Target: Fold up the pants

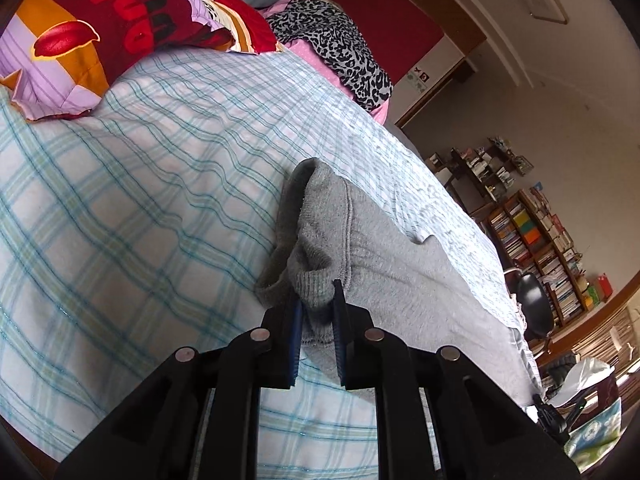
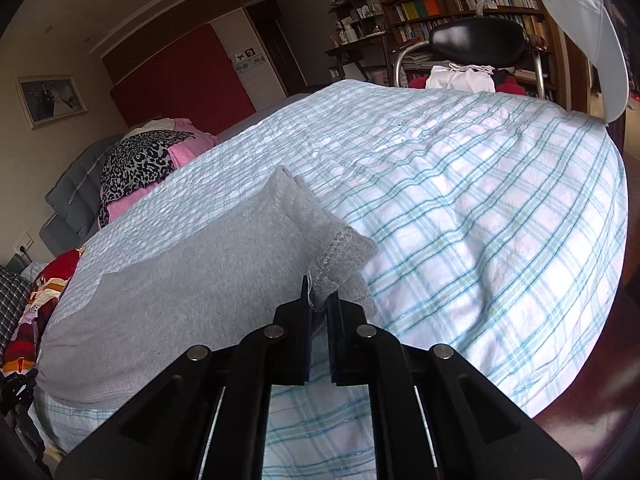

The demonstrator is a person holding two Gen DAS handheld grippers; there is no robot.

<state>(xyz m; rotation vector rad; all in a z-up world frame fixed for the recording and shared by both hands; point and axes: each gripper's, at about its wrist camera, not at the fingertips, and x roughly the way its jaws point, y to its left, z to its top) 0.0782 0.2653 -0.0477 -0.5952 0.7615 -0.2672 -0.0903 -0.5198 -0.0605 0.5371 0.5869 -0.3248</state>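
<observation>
On blue-checked bedspread [image 1: 120, 200] grey knitted pants [image 1: 380, 248] are spread lengthwise; ribbed waistband end is pinched tight by left gripper [image 1: 316, 300], cuff end is clamped by right gripper [image 2: 318, 300], both ends held, likely so cloth can be lifted and folded

A bed [image 1: 120, 200] fills most of both views, covered by a white sheet with a pale blue and green plaid. Grey pants [image 1: 400, 264] lie on it, lower centre in the left wrist view and lower left in the right wrist view [image 2: 180, 280], one ribbed end raised off the sheet. At the upper left of the left wrist view a red, orange and lilac patterned pillow [image 1: 100, 32] rests on the sheet. Beside it, at the upper middle, a leopard-print cloth [image 1: 340, 48] lies over pink fabric [image 1: 320, 64].
</observation>
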